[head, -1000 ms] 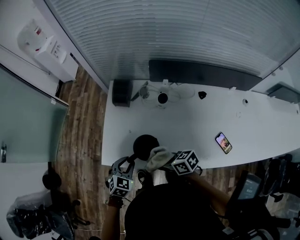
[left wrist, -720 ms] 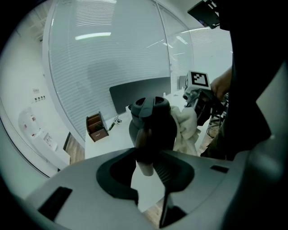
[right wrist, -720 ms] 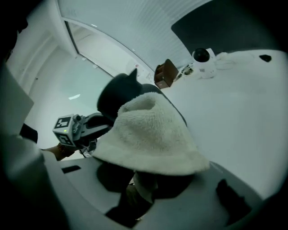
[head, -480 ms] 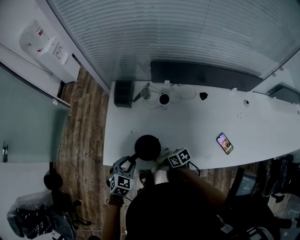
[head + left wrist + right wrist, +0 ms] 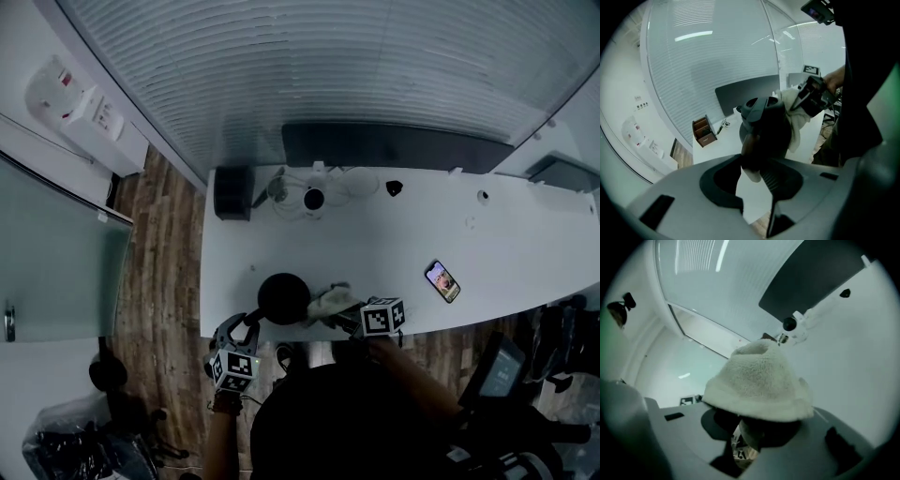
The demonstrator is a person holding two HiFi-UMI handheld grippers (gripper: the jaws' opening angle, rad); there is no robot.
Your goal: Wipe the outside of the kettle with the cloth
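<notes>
The black kettle [image 5: 284, 297] stands near the white table's front edge [image 5: 281, 330]. My left gripper [image 5: 246, 326] reaches in from the front left, and the kettle's handle [image 5: 751, 157] lies between its jaws, against the ribbed pad. Those jaws have just been opening a little with the handle still between them. My right gripper [image 5: 349, 314] is shut on a fluffy white cloth [image 5: 332, 301], which lies against the kettle's right side. In the right gripper view the bunched cloth [image 5: 759, 380] covers the jaws and hides the kettle. The left gripper view shows the cloth [image 5: 796, 117] draped beside the kettle [image 5: 766, 126].
A phone [image 5: 442, 280] lies to the right on the table [image 5: 487, 234]. At the back stand a dark box [image 5: 231, 192], cables with a small round device [image 5: 313, 199] and a long dark panel [image 5: 394, 145]. Wood floor [image 5: 159, 272] runs along the left.
The right gripper and cloth dipped toward the table's front edge, then came back against the kettle's right side. The left gripper stayed at the handle.
</notes>
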